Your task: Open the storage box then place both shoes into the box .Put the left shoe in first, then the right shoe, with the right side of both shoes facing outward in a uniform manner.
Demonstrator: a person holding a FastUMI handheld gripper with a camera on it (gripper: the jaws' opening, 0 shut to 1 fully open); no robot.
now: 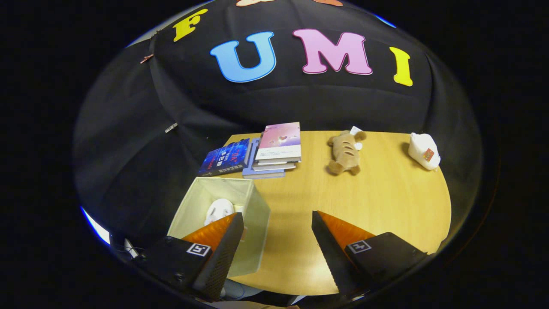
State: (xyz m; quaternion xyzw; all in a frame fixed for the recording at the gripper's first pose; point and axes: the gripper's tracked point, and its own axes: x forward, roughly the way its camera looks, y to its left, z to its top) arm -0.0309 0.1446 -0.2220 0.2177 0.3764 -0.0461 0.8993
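Note:
A pale fabric storage box (251,214) stands open on the wooden table (377,201), at its left side by the left finger. A white shoe (218,210) lies inside the box, partly hidden behind the left fingertip. My gripper (278,219) hangs above the table with its fingers wide apart and nothing between them. The left finger (223,249) overlaps the box's near corner in the view; the right finger (330,249) is over bare wood.
Beyond the box, a stack of books (276,150) and a dark blue book (225,159) lie at the table's far left. A brown plush toy (344,152) sits at the far middle. A white plush item (423,150) rests at the far right.

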